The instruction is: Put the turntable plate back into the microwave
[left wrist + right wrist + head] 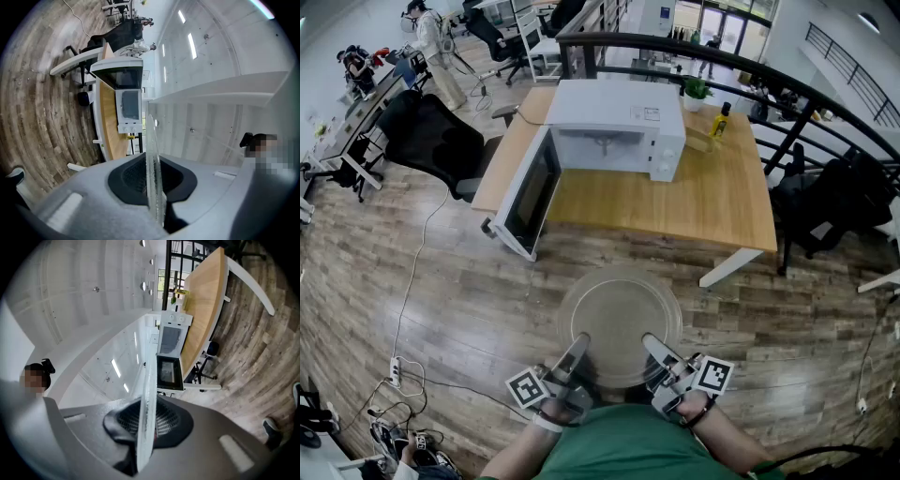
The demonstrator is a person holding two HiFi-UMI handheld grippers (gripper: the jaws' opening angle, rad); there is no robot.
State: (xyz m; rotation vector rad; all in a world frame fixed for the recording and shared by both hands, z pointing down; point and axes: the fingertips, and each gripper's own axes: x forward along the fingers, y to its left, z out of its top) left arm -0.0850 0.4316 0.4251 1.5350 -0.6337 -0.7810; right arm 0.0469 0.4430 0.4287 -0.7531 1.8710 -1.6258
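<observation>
A round clear glass turntable plate [619, 323] hangs flat over the floor in front of me. My left gripper [578, 345] is shut on its near left rim and my right gripper [652, 345] on its near right rim. In each gripper view the plate stands edge-on between the dark pads, as a thin glass edge [153, 180] [144, 427]. The white microwave [614, 131] sits on the wooden table [694, 202] ahead, its door [528, 192] swung open to the left, its cavity [600, 150] open toward me.
A black office chair [431, 141] stands left of the table. A potted plant [696, 92] and a yellow bottle [720, 120] sit right of the microwave. A dark railing [787, 103] curves behind. Cables and a power strip [394, 370] lie on the floor at left.
</observation>
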